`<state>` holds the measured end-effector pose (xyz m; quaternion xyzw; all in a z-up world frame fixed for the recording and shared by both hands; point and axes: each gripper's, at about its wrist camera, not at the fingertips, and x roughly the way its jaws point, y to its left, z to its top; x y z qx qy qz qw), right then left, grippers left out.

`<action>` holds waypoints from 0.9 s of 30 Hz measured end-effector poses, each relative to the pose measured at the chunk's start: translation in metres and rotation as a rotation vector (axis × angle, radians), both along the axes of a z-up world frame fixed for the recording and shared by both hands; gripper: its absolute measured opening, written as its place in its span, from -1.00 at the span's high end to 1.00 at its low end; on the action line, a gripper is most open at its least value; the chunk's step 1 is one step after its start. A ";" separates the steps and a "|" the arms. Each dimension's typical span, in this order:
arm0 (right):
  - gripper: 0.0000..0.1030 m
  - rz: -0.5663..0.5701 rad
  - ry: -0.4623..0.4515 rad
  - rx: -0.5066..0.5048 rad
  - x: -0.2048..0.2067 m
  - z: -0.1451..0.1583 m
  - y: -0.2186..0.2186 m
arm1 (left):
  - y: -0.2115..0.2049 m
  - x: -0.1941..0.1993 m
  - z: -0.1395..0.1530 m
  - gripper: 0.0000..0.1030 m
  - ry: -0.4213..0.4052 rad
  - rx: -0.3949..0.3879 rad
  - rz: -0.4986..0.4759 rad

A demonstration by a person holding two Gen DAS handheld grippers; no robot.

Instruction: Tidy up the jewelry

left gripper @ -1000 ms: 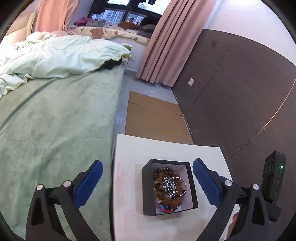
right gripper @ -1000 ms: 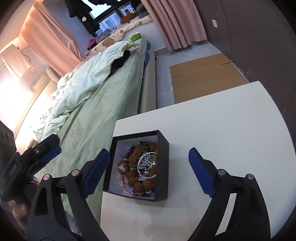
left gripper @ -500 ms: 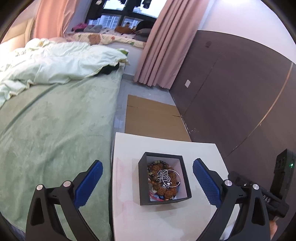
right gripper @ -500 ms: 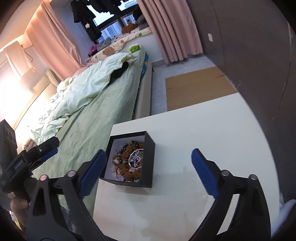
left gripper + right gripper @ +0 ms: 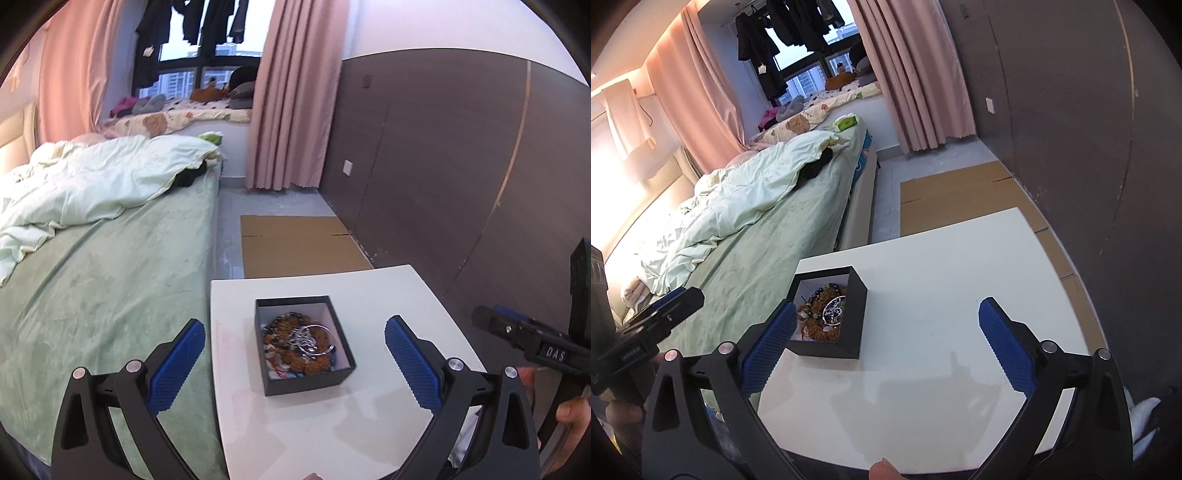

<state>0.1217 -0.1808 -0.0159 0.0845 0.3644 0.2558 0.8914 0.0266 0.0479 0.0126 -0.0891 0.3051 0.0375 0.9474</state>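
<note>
A black open box (image 5: 334, 382) stands on a small white table (image 5: 402, 295). It holds a pile of jewelry (image 5: 301, 347): brown bead bracelets, dark beads and a silver pendant on a ring. My left gripper (image 5: 293, 365) is open and empty, raised above the table with the box between its blue pads. In the right wrist view the box (image 5: 857, 325) sits at the table's left part with the jewelry (image 5: 825, 314) inside. My right gripper (image 5: 888, 343) is open and empty, held above the table (image 5: 960, 295) to the right of the box.
A bed with a green blanket (image 5: 92, 288) and pale duvet lies left of the table. Flattened cardboard (image 5: 299, 243) lies on the floor beyond it. A dark panelled wall (image 5: 443, 166) runs along the right. Pink curtains (image 5: 291, 92) hang by the window.
Both grippers have pulled back and risen away from the box. The box looks smaller and farther off. Both stay open and empty.
</note>
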 end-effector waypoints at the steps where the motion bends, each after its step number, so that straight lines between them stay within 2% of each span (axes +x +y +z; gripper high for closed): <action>1: -0.91 -0.002 -0.004 0.002 -0.001 0.001 -0.002 | -0.002 -0.003 0.000 -0.84 -0.006 0.001 -0.005; 10: -0.91 -0.005 -0.053 -0.031 -0.020 0.010 -0.013 | -0.012 -0.030 0.003 -0.84 -0.057 0.032 -0.026; 17: -0.91 0.014 -0.082 -0.078 -0.033 0.010 -0.010 | -0.005 -0.036 -0.002 -0.84 -0.053 0.046 -0.002; 27: -0.91 0.024 -0.110 -0.095 -0.040 0.010 -0.009 | 0.001 -0.041 -0.003 -0.84 -0.060 0.046 0.016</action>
